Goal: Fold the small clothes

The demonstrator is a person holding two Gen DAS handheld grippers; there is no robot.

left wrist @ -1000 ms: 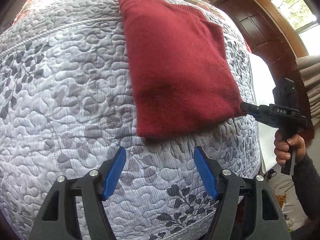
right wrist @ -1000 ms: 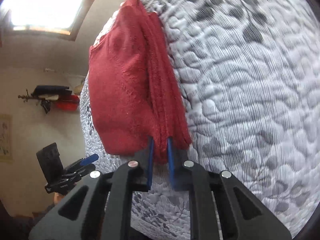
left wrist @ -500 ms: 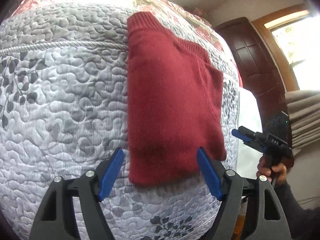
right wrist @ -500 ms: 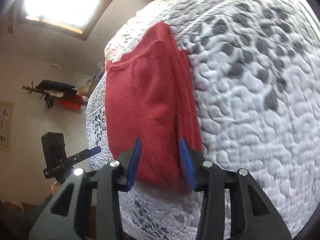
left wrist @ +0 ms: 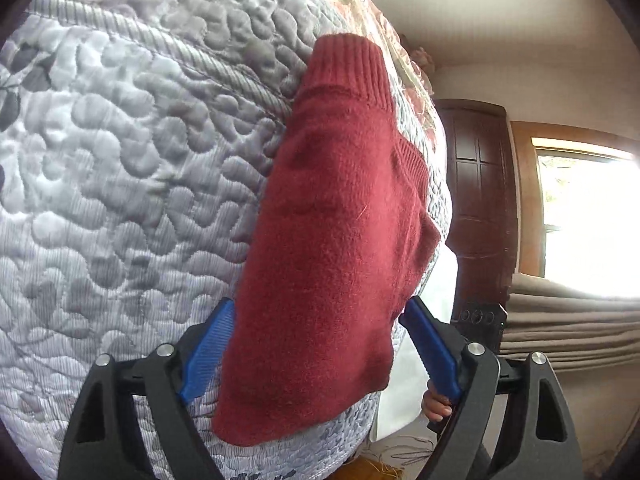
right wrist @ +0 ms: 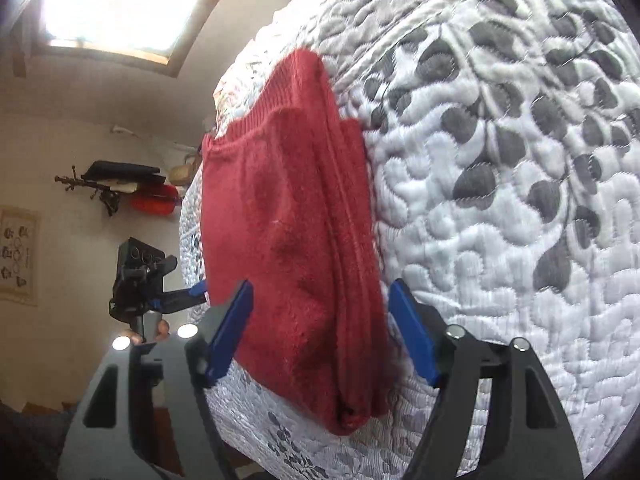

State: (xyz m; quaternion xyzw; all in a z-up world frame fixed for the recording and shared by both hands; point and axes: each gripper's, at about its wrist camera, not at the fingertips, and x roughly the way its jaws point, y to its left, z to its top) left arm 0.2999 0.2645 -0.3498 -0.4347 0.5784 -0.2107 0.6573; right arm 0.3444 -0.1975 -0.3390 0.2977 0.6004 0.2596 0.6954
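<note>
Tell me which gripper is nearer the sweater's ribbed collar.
Neither clearly: the left gripper and the right gripper both straddle the red sweater's near edge, opposite the ribbed collar.

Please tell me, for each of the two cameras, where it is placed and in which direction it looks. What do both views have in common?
Left wrist: sits on the left hand-held gripper, looks along its open blue fingers at the folded red sweater on the quilted bedspread; part of the person's right hand shows.
Right wrist: sits on the right hand-held gripper, open, facing the same sweater from its other side; the left gripper and the fingers holding it show beyond.
Shared: sweater, bedspread, and a bright window.
</note>
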